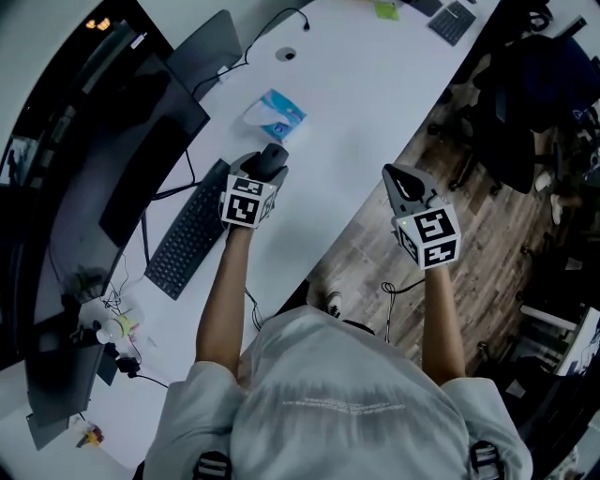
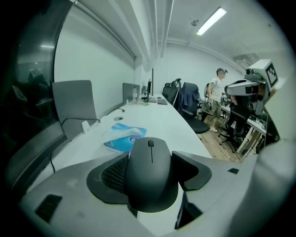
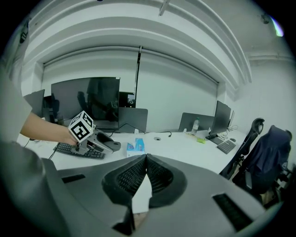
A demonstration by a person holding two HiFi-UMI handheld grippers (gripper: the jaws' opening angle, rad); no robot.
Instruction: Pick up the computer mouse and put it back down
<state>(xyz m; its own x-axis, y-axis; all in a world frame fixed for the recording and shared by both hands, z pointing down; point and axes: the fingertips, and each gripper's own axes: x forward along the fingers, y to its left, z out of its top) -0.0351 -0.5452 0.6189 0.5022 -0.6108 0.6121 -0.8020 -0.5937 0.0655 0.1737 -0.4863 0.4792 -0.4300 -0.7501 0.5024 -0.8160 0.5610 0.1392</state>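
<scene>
Here, long white desk, wood floor alongside.
Gripping computer mouse with left gripper; holding right gripper closed beyond desk edge.

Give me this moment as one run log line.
left gripper: shut on computer mouse | right gripper: shut, empty, beside desk

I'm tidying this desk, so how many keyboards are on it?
2. The near keyboard lies beside the left gripper, which holds the mouse; the far keyboard sits at the far end of the desk. Others may be hidden outside the views.
</scene>
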